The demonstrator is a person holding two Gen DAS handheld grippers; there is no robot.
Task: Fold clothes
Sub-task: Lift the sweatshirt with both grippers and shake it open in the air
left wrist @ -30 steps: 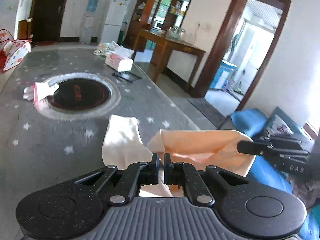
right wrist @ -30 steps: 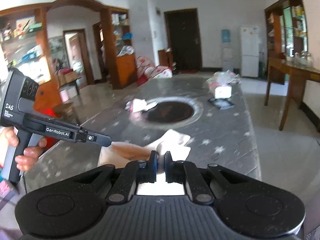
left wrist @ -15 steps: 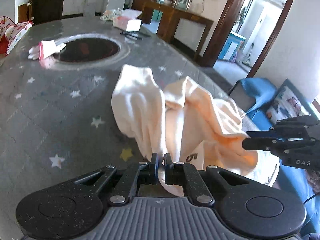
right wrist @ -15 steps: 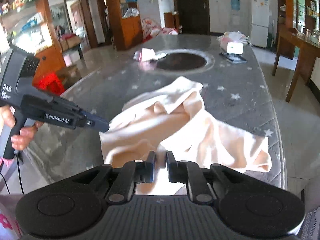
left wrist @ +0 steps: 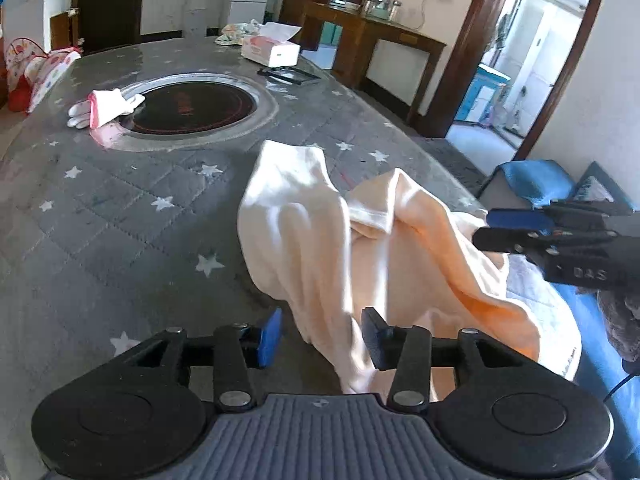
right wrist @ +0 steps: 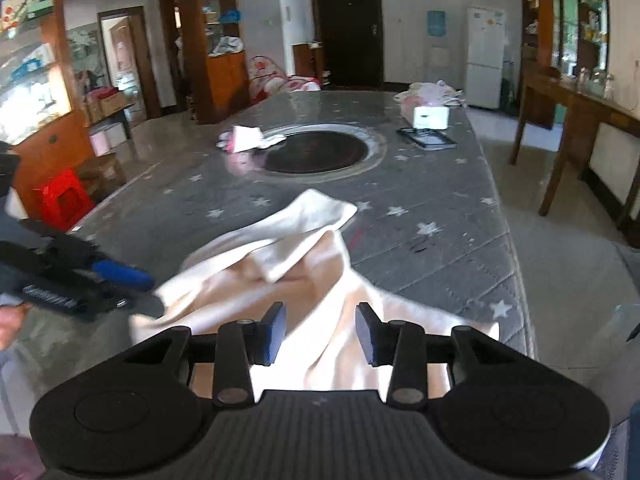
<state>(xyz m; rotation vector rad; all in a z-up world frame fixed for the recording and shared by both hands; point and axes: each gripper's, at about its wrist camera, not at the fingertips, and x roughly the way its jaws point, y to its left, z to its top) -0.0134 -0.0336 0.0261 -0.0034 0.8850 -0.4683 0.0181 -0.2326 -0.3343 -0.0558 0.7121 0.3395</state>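
Left tongs [left wrist: 322,336] apart, level, over the near edge of the peach garment [left wrist: 320,240], right tongs [right wrist: 321,332] apart likewise, garment crumpled on the grey worktop [right wrist: 440,208]

On the surface [left wrist: 120,216] around one round black hotplate [left wrist: 192,108] there are one cream garment [left wrist: 328,240], one pair of white gloves [left wrist: 104,106], one tissue box [left wrist: 270,50], one dark tablet [right wrist: 426,139] and two tongs [left wrist: 322,334] [right wrist: 320,332].

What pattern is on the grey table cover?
White stars on quilted grey table cover, clearest in the left wrist view.
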